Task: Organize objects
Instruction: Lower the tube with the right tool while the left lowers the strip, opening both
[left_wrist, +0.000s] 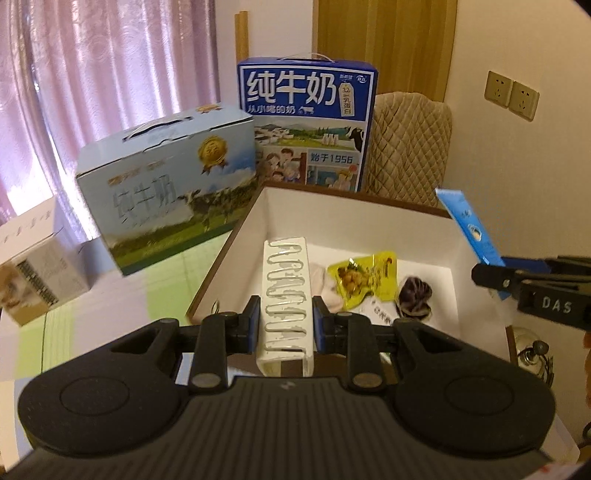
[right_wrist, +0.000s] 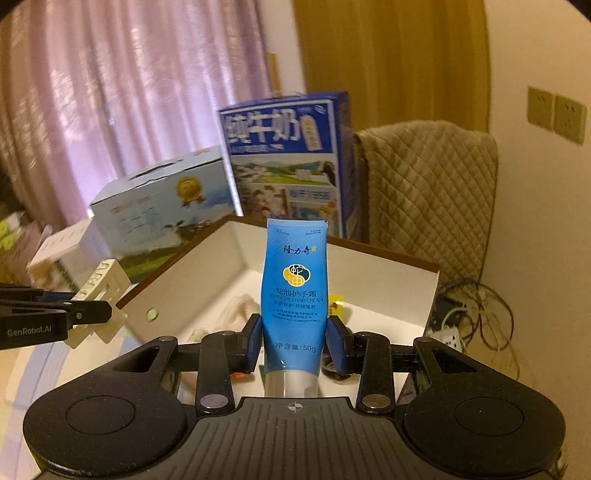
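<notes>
A: Pink curtains (left_wrist: 92, 74) hang behind; two milk cartons (left_wrist: 166, 195) stand at the surface's (left_wrist: 166, 280) far edge.

B: The left tongs (left_wrist: 284, 325) clamp a white holder (left_wrist: 286, 288) above the open white box (left_wrist: 369, 218); the right tongs (right_wrist: 295, 343) grip a blue hand cream tube (right_wrist: 295, 284) above it.

Pink curtains (left_wrist: 110, 74) hang behind two milk cartons (left_wrist: 306, 122) on the bench (left_wrist: 110, 295). A quilted chair cover (left_wrist: 410, 147) stands right of them, below twin wall sockets (left_wrist: 511, 94).
</notes>
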